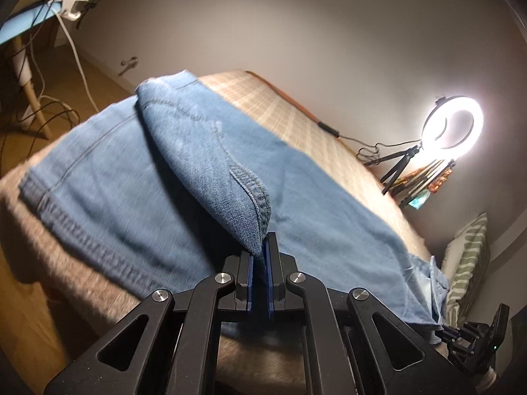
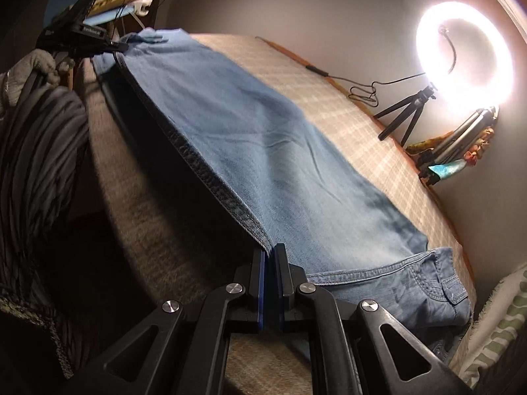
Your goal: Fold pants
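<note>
Light blue denim pants lie along a bed. In the left wrist view my left gripper is shut on a stitched hem corner, and the cloth rises from it in a lifted fold. My right gripper shows at the lower right, at the edge of the pants. In the right wrist view the pants stretch away from the camera, pocket end at the lower right. My right gripper is shut on the dark seamed edge. Far along that edge, my left gripper holds the other end, with a gloved hand behind it.
The bed's plaid cover runs along a wall. A lit ring light on a tripod stands at the far side. A striped pillow lies at the right. A desk with cables stands beyond the bed's end.
</note>
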Demonstrator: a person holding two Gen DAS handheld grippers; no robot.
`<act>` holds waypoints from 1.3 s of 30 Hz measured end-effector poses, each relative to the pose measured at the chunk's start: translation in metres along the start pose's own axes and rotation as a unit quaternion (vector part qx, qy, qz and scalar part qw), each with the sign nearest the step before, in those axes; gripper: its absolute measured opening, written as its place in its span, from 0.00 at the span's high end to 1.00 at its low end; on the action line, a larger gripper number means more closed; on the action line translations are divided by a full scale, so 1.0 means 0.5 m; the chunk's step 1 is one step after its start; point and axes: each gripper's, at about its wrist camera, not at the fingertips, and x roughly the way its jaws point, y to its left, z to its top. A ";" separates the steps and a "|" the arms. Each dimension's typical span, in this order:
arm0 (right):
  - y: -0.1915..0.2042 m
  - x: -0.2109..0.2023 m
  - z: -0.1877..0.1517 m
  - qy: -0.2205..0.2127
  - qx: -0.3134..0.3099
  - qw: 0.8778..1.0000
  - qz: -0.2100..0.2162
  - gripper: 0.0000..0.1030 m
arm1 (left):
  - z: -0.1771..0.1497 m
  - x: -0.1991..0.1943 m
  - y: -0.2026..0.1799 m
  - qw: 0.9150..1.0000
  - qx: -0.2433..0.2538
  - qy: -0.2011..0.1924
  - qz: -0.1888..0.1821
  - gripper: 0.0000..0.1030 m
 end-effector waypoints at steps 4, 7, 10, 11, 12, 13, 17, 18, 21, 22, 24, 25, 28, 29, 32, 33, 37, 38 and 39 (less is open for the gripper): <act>0.005 0.021 -0.006 0.009 -0.001 1.000 0.002 0.97 | -0.008 -0.009 -0.004 0.999 0.025 0.006 0.025 0.90; 0.007 0.027 -0.008 0.013 0.002 1.000 0.005 0.97 | -0.010 -0.038 -0.024 0.996 0.062 -0.005 0.068 0.87; 0.008 0.030 -0.007 0.015 0.005 1.000 0.006 0.97 | 0.005 -0.062 -0.063 0.988 0.120 -0.024 0.100 0.77; 0.006 0.031 -0.006 0.015 0.005 1.000 0.007 0.97 | 0.017 -0.058 -0.078 0.984 0.138 -0.021 0.108 0.68; 0.005 0.032 -0.005 0.014 0.006 1.000 0.007 0.97 | 0.033 -0.044 -0.093 0.981 0.156 -0.010 0.113 0.49; 0.004 0.033 -0.004 0.013 0.008 1.000 0.007 0.97 | 0.047 -0.031 -0.100 0.980 0.164 -0.004 0.116 0.45; 0.002 0.030 -0.003 0.007 0.016 1.000 0.007 0.97 | 0.095 0.052 -0.116 0.973 0.179 0.034 0.143 0.45; 0.002 0.028 -0.003 0.006 0.019 1.000 0.008 0.97 | 0.099 0.072 -0.113 0.972 0.177 0.045 0.146 0.45; 0.002 0.027 -0.005 0.003 0.024 1.000 0.009 0.97 | 0.102 0.119 -0.098 0.968 0.174 0.063 0.172 0.45; 0.002 0.028 -0.005 0.003 0.025 1.000 0.009 0.97 | 0.102 0.129 -0.093 0.967 0.172 0.067 0.176 0.45; 0.002 0.029 -0.006 0.003 0.027 1.000 0.011 0.97 | 0.100 0.142 -0.079 0.966 0.163 0.074 0.185 0.45; 0.002 0.029 -0.005 0.003 0.027 1.000 0.011 0.97 | 0.099 0.144 -0.074 0.966 0.162 0.073 0.186 0.45; 0.000 0.029 -0.003 0.001 0.030 0.999 0.011 0.97 | 0.093 0.138 -0.064 0.967 0.171 0.060 0.178 0.51; -0.002 0.029 -0.002 0.001 0.031 0.999 0.011 0.97 | 0.092 0.136 -0.060 0.967 0.175 0.053 0.178 0.56; -0.004 0.029 0.000 -0.001 0.036 0.999 0.010 0.97 | 0.099 0.121 -0.040 0.970 0.170 0.034 0.171 0.85; -0.004 0.028 0.000 -0.002 0.036 0.999 0.009 0.97 | 0.105 0.110 -0.024 0.975 0.156 0.030 0.154 0.90; -0.003 0.028 0.002 -0.002 0.035 0.999 0.007 0.97 | 0.114 0.059 0.019 0.989 0.091 0.003 0.113 0.95; -0.004 0.028 0.002 -0.002 0.035 0.999 0.006 0.97 | 0.110 0.035 0.033 0.992 0.074 -0.011 0.105 0.95; -0.005 0.028 0.002 -0.003 0.036 0.999 0.006 0.97 | 0.105 0.014 0.045 0.994 0.057 -0.022 0.096 0.95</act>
